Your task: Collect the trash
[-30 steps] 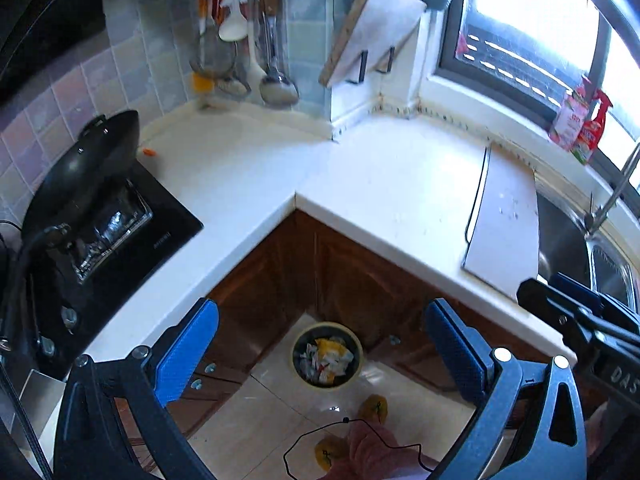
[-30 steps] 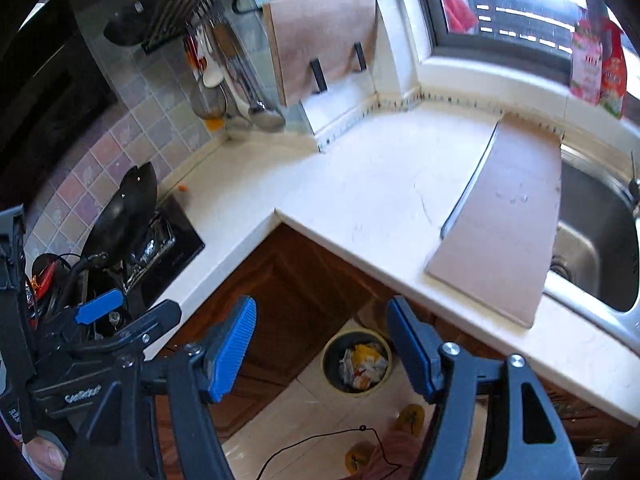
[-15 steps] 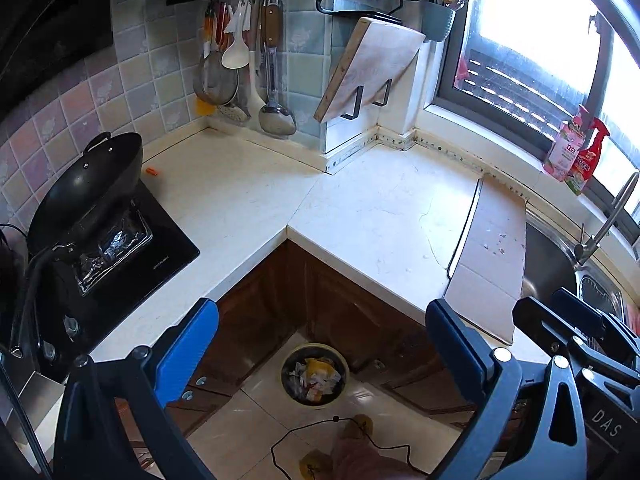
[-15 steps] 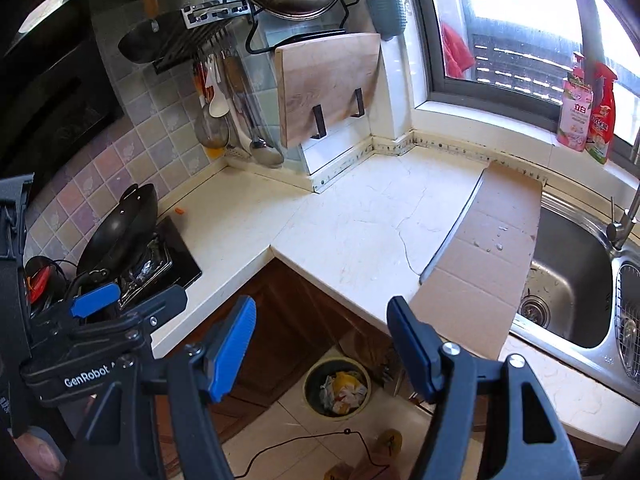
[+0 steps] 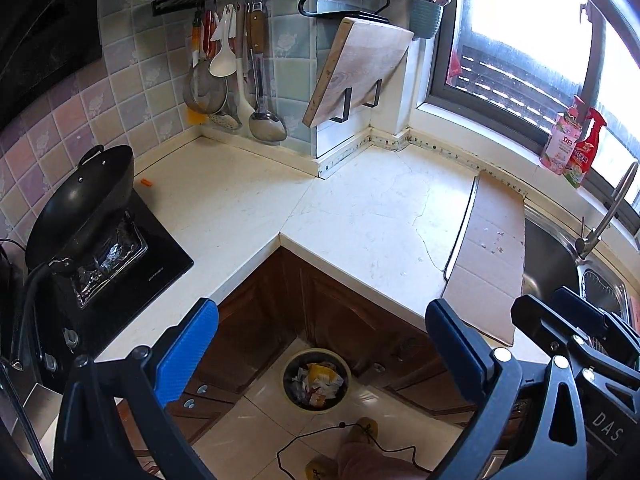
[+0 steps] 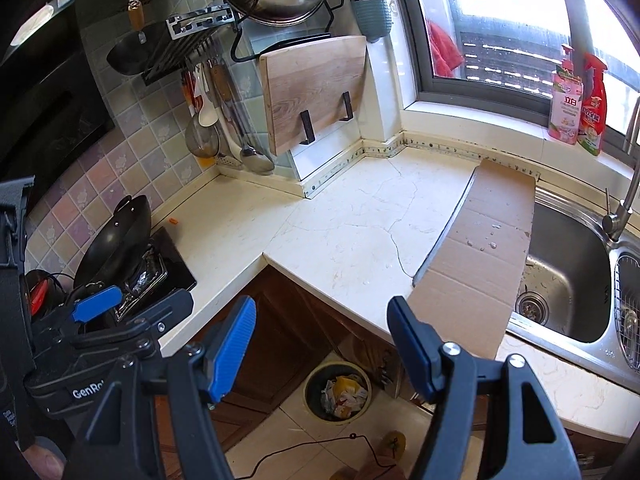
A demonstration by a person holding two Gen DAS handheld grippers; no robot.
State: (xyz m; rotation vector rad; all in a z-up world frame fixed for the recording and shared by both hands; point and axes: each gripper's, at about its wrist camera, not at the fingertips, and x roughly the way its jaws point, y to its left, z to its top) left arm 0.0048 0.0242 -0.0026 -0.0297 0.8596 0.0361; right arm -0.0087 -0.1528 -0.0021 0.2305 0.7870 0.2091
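**A:** Grippers first: your left gripper and right gripper both stand spread, nothing between the pads.

**B:** And the trash?

**A:** Mostly in the bin on the floor, below the counter corner. One tiny orange scrap lies far left, near the wok. You'd judge it light; pinch it across its middle.

**B:** Anything hidden?

**A:** You can't tell what the scrap is; it's too small.

trash bin | round, upright, on floor below counter corner | holds crumpled wrappers
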